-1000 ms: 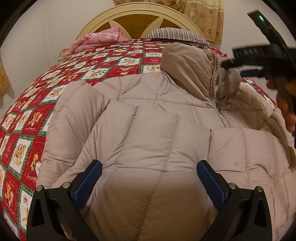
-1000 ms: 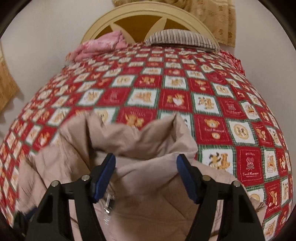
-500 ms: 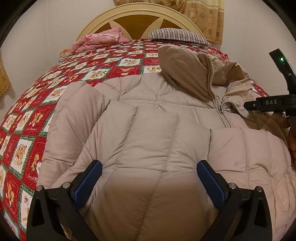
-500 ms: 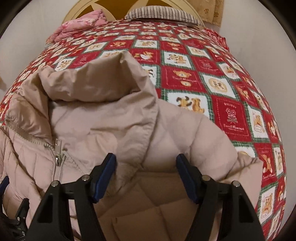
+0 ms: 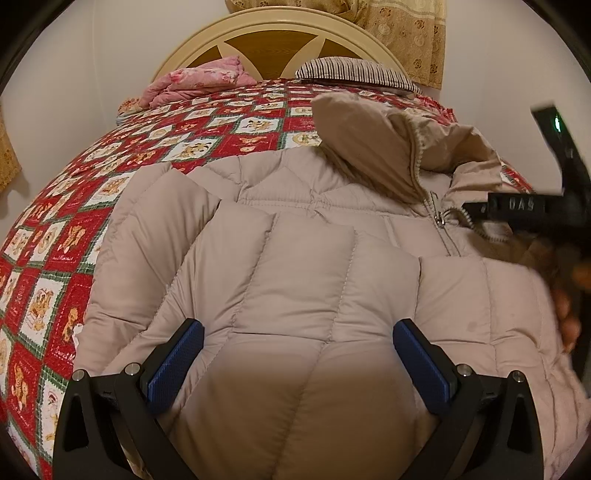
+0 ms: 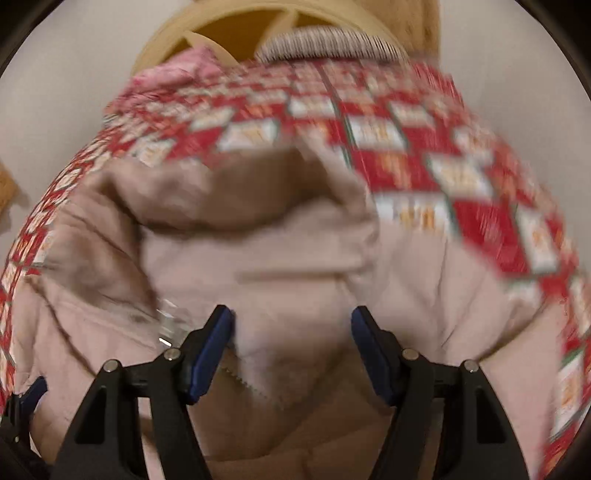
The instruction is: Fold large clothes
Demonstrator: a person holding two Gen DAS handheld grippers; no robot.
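Observation:
A beige quilted puffer jacket lies spread on the bed, zipper partly done up and collar flopped to the left. My left gripper stands open low over the jacket's lower body, and the padding bulges up between its blue pads. My right gripper is also open, close above the jacket's collar area beside the zipper teeth, in a blurred view. In the left wrist view the right gripper sits at the jacket's right shoulder, a hand below it.
The bed has a red patchwork bedspread with bear squares. At its head lie a pink folded blanket and a striped pillow against a cream headboard. A patterned curtain hangs behind.
The right gripper came down from above the collar to the jacket's shoulder near the zipper. The raised collar sank and flopped over. The left gripper kept still.

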